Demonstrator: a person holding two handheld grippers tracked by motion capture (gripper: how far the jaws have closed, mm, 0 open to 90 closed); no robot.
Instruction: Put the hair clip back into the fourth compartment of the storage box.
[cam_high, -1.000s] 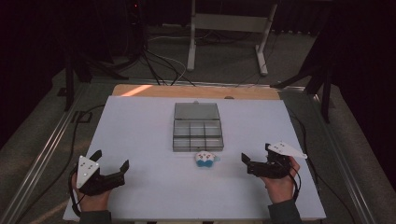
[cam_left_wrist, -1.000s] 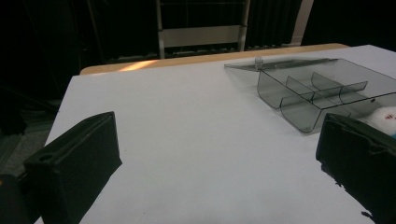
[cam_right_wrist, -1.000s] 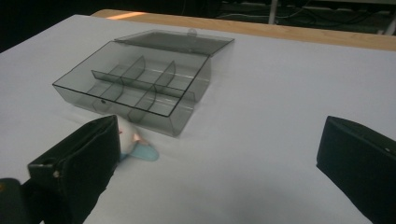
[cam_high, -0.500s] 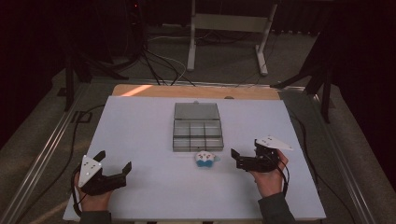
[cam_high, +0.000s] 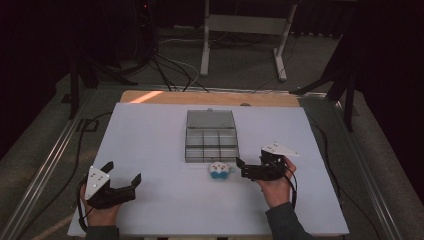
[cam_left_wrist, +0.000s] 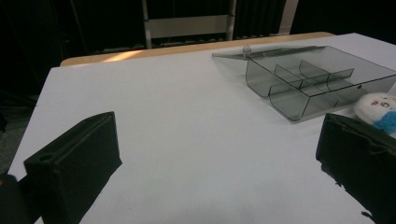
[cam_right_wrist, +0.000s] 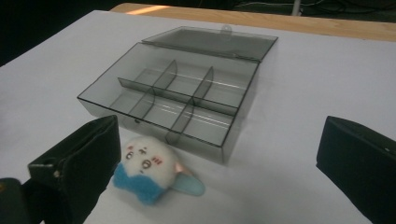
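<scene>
Bare table (cam_high: 165, 145) left of the open box (cam_high: 211, 137); plush toy (cam_high: 219, 170) just before it.

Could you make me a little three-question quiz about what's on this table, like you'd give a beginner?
1. True or false: the lid of the box is shut.
2. Which gripper is nearer the plush toy: A) left gripper B) right gripper?
3. Fill in: the toy lies on the table, just ____ the box.

Key
1. False: the lid lies open behind the box, whose compartments look empty.
2. B: the right gripper, jaws open, sits just beside the toy; the left one, also open, is far off.
3. Outside (in front of), not in a compartment.
</scene>
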